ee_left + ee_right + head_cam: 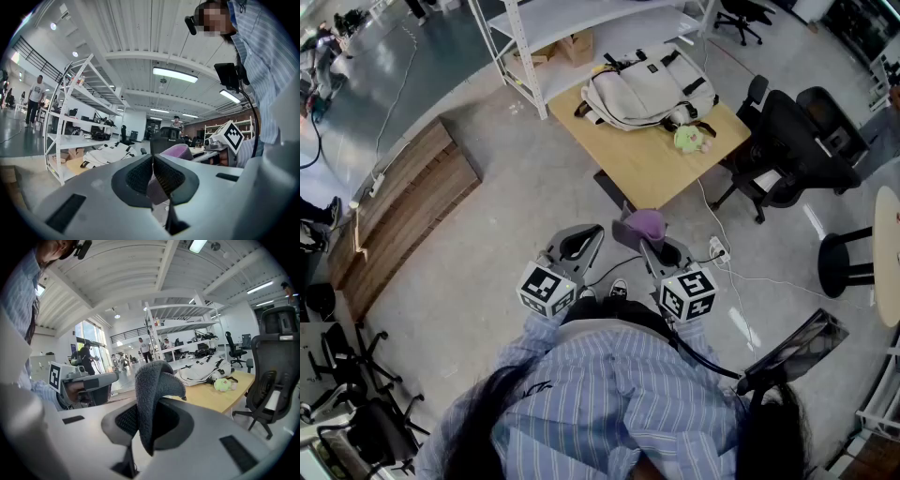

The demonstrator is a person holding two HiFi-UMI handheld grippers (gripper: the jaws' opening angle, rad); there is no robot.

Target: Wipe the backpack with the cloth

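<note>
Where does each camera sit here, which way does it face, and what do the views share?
Head view: on the person's head, facing steeply down at the floor and the table with the backpack; the striped shirt, left gripper and right gripper show.
Left gripper view: rides the left gripper, facing along its shut jaws toward shelving; shirt at right.
Right gripper view: rides the right gripper, facing along jaws shut on the cloth toward the table.
Shared: all show the backpack.
</note>
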